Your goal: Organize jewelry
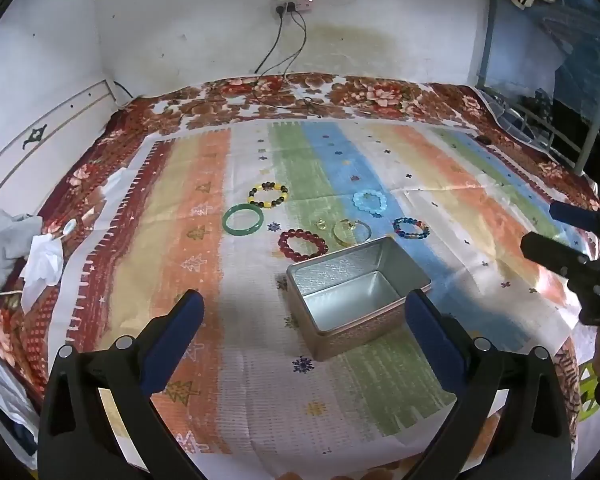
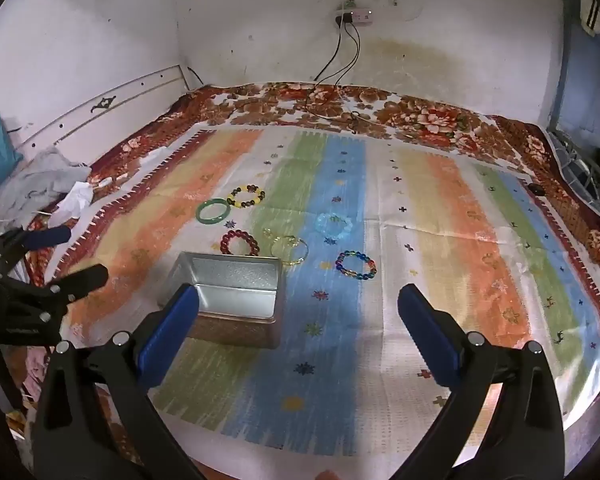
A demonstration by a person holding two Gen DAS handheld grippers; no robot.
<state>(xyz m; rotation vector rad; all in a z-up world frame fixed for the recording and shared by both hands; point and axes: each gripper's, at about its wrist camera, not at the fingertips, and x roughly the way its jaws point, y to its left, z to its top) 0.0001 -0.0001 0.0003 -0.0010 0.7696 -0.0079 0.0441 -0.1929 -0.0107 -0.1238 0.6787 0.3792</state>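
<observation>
An open, empty metal tin (image 1: 356,292) (image 2: 236,292) stands on a striped cloth. Beyond it lie a green bangle (image 1: 243,220) (image 2: 214,211), a yellow-and-dark bead bracelet (image 1: 268,195) (image 2: 246,197), a red bead bracelet (image 1: 303,244) (image 2: 240,242), a thin gold bangle (image 1: 350,232) (image 2: 290,250), a light blue bead bracelet (image 1: 370,202) (image 2: 334,223) and a multicolour bead bracelet (image 1: 411,228) (image 2: 356,265). My left gripper (image 1: 304,320) is open and empty just in front of the tin. My right gripper (image 2: 298,316) is open and empty to the tin's right.
The cloth (image 2: 420,280) covers a floral bedspread (image 1: 260,92) against a white wall. Crumpled cloth and paper (image 1: 40,260) lie at the left edge. Cables (image 1: 284,60) hang from a wall socket. A blue metal frame (image 1: 540,80) stands at the right.
</observation>
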